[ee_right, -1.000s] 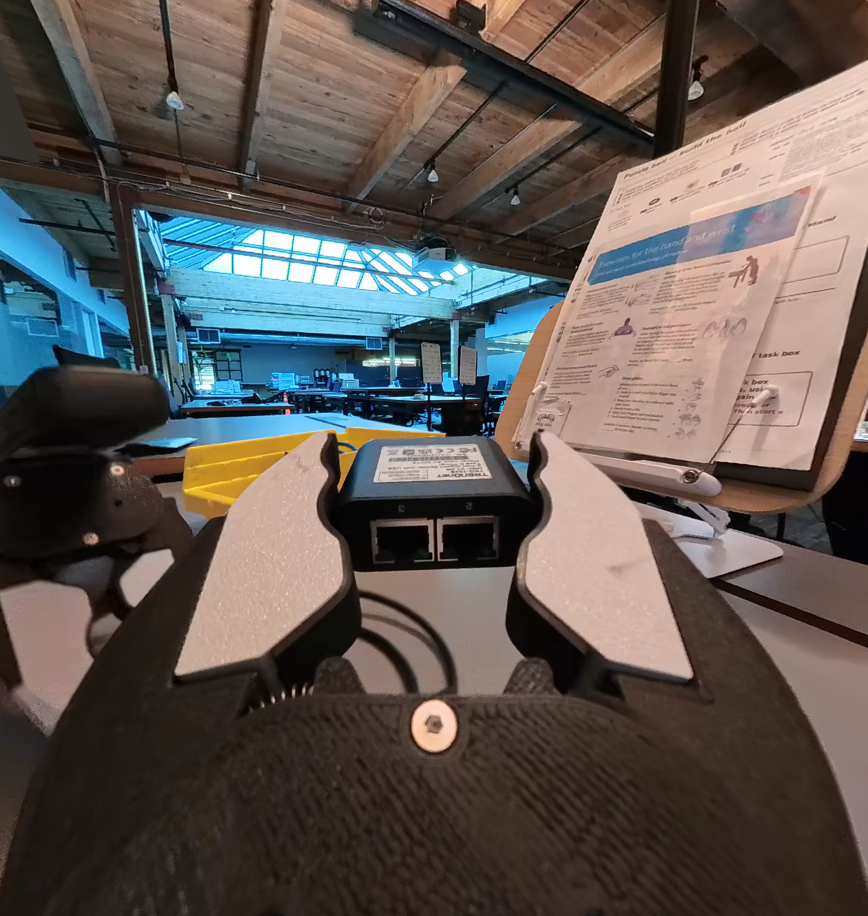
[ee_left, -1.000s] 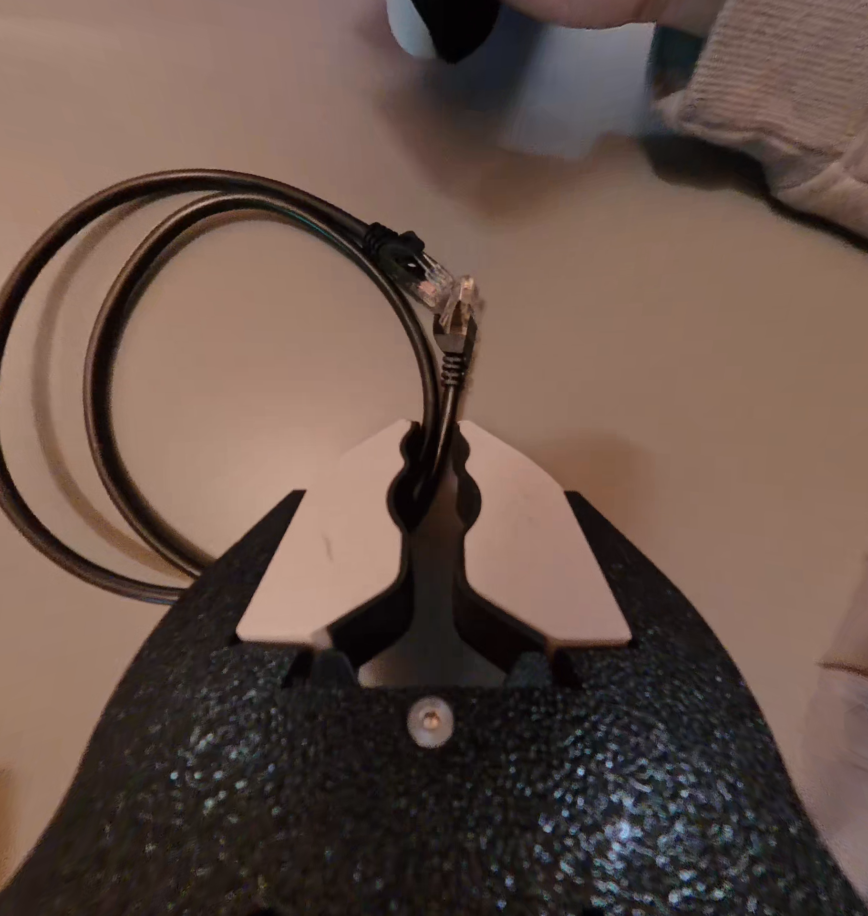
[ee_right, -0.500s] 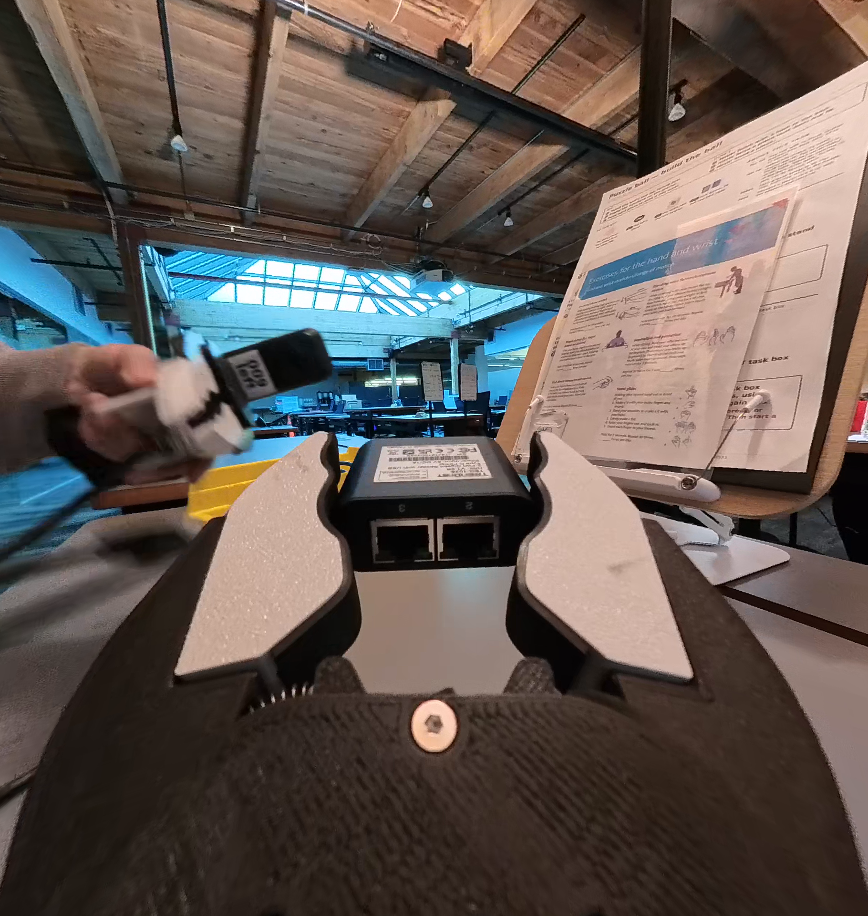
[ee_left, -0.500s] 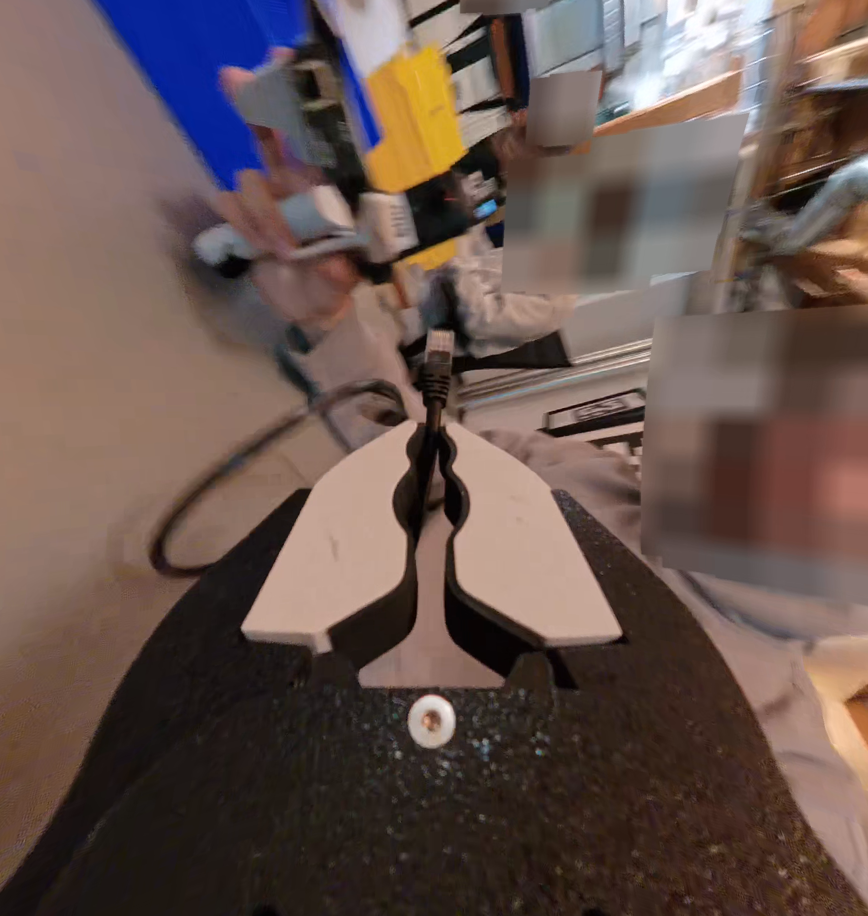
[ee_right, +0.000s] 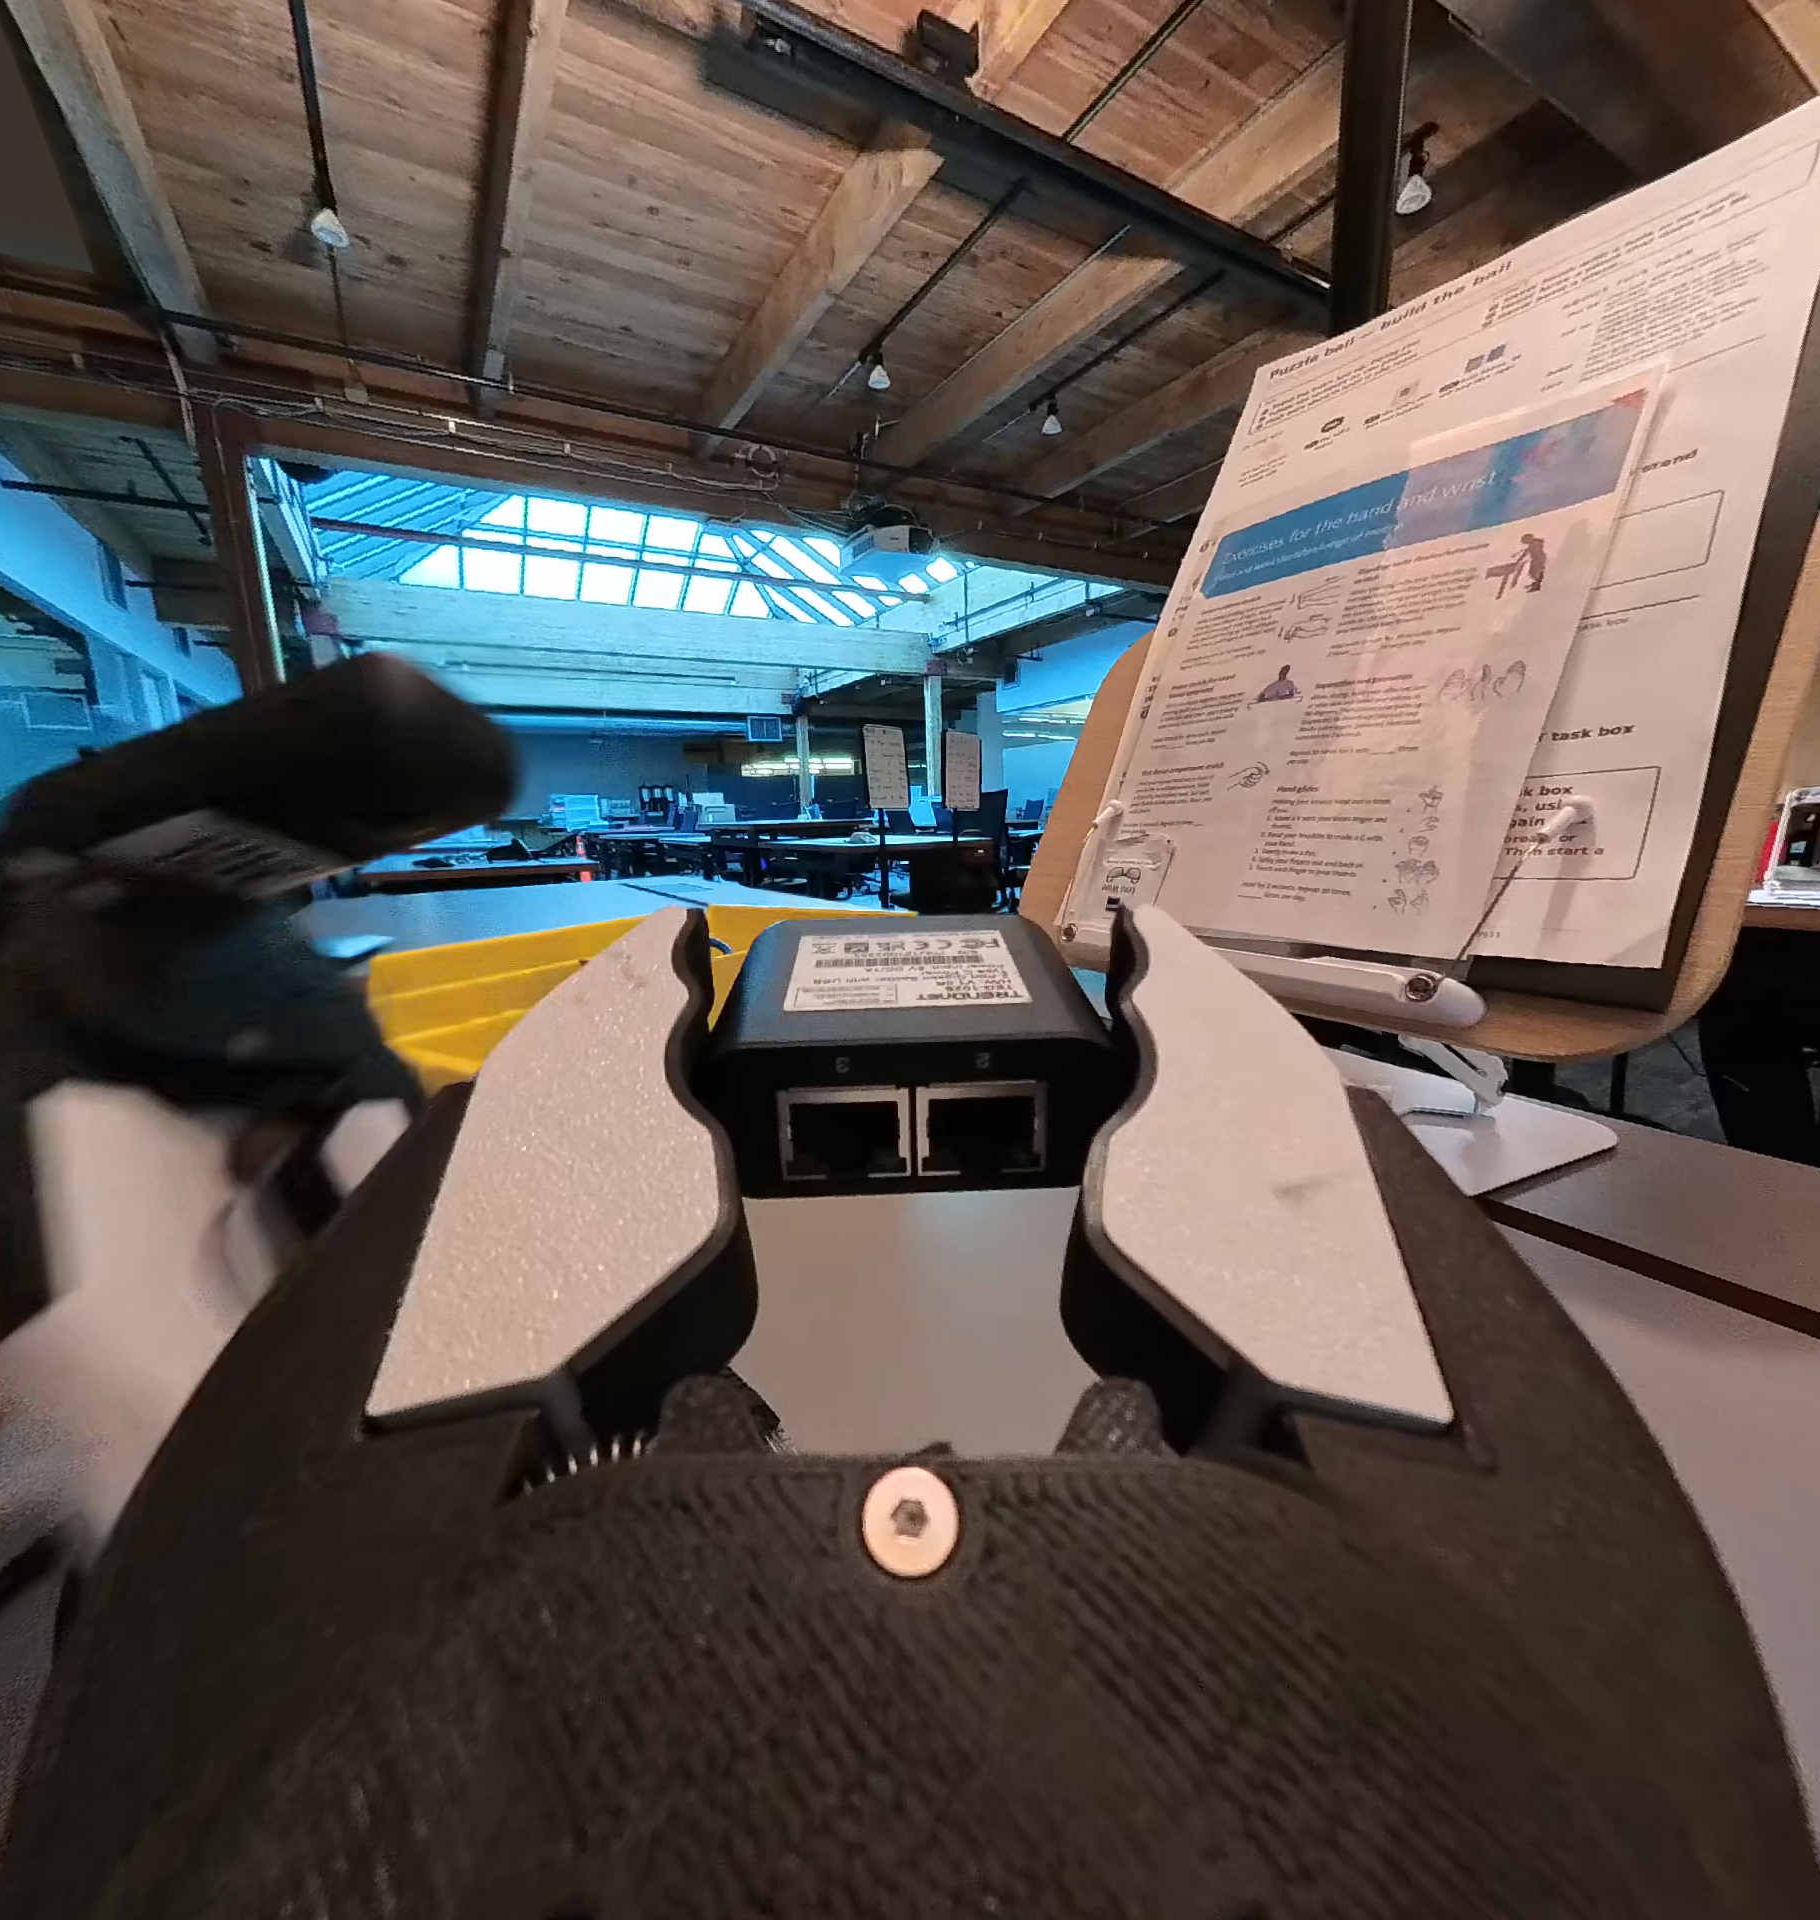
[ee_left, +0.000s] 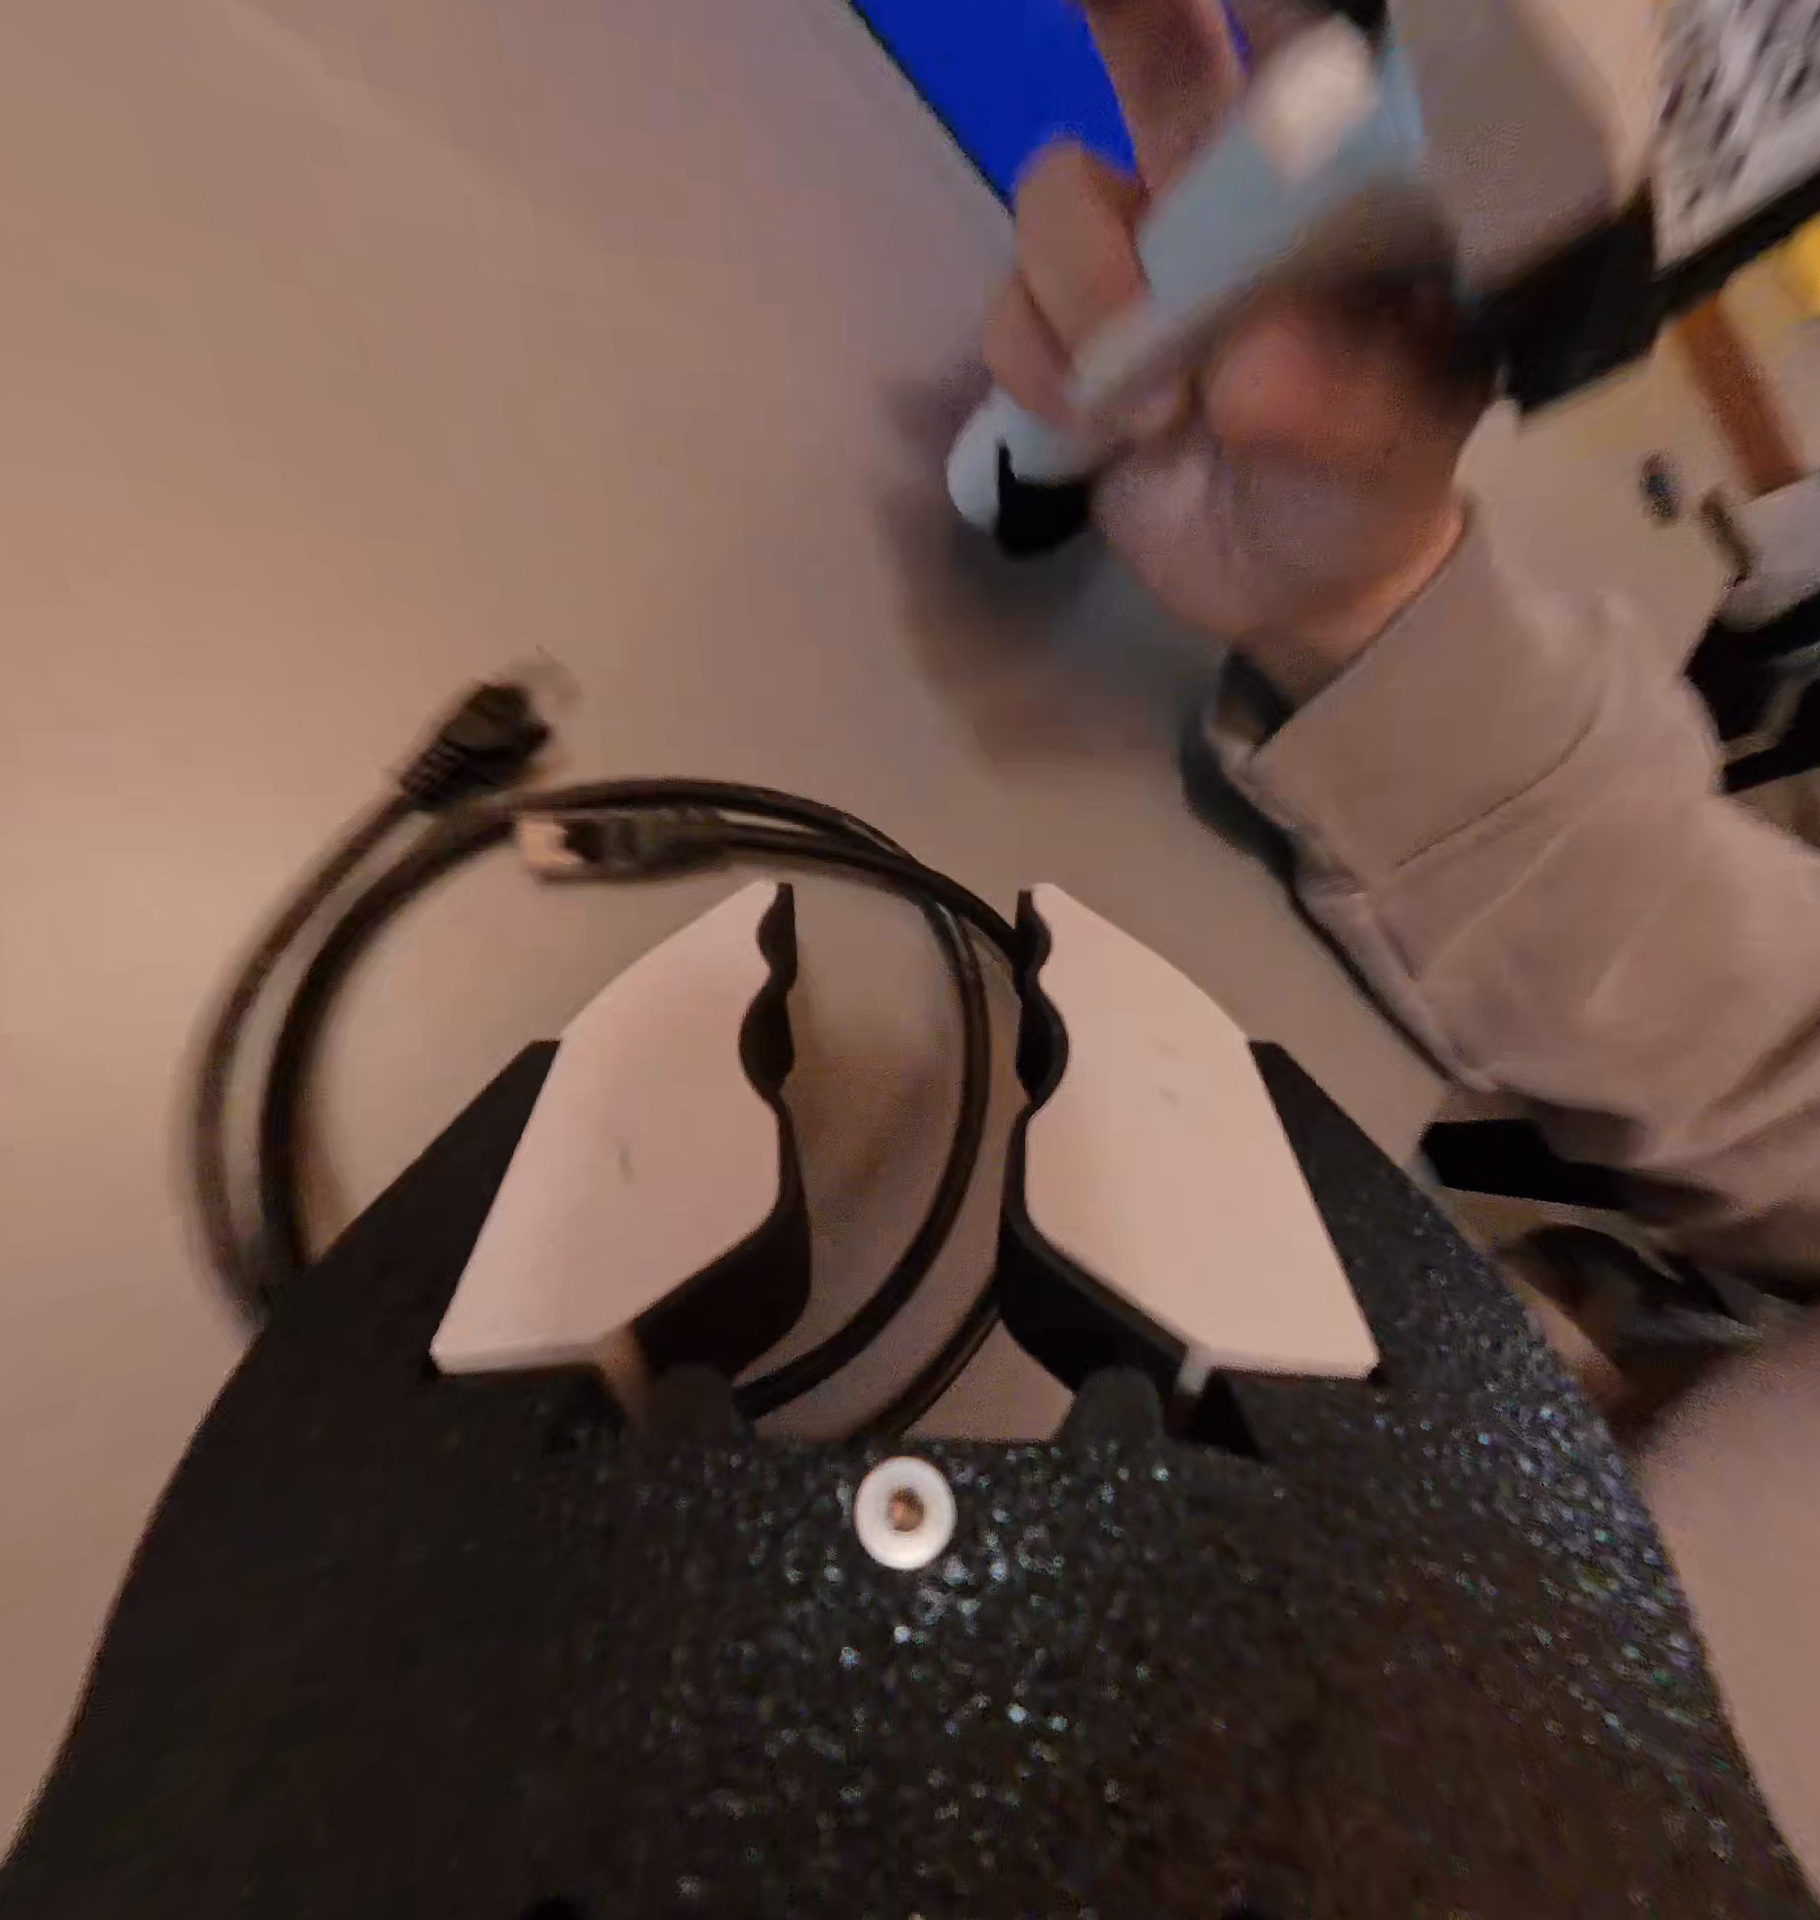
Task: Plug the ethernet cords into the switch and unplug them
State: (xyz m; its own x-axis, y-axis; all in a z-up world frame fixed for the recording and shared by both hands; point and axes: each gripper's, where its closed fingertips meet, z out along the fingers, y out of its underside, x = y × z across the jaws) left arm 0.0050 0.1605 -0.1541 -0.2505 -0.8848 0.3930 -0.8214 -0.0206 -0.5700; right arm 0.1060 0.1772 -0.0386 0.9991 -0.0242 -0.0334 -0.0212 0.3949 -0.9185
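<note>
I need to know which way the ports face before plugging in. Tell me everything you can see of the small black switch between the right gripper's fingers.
The small black plastic switch is a rounded box held level between the right gripper fingers, whose pads press its two sides. Two empty side-by-side ports face the camera. A white label lies on its top face. Whether it rests on the grey table or sits just above it cannot be told.

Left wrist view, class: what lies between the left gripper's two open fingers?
In the left wrist view, the coiled black ethernet cord on the table shows between the left gripper fingers, ungripped.
</note>
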